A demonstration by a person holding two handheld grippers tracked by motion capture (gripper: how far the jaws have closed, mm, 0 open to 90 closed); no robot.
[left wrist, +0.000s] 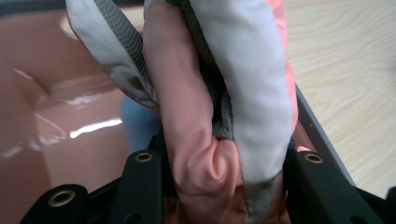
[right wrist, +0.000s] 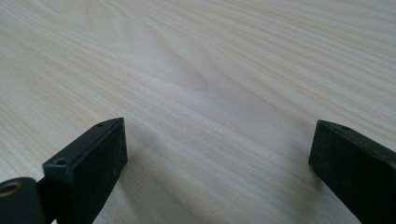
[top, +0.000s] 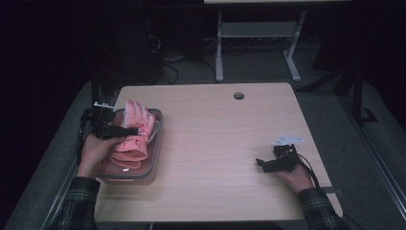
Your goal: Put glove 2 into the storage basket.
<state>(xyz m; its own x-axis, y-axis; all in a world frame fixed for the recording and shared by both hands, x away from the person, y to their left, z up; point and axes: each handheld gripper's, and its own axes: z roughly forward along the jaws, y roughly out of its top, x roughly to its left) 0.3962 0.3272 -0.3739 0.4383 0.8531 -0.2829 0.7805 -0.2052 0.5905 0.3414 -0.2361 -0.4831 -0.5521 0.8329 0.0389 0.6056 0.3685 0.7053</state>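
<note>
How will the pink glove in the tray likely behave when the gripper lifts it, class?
Probably floppy: the glove bunches and creases between the left gripper jaws. Likely light, being padded fabric. Its loose fingers may droop or snag the tray rim.

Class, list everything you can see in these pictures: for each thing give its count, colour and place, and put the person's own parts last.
glove: one, pink and white, over the tray, clamped in the left gripper
tray: one, grey rim with a pink inside, at the table's left edge
table: one, light wood, with a round hole near its far edge
desk frame: one, grey, on the floor behind
left gripper: one, black, shut on the glove
right gripper: one, black, open, low over the table's right side
sleeves: two, plaid, at the bottom
</note>
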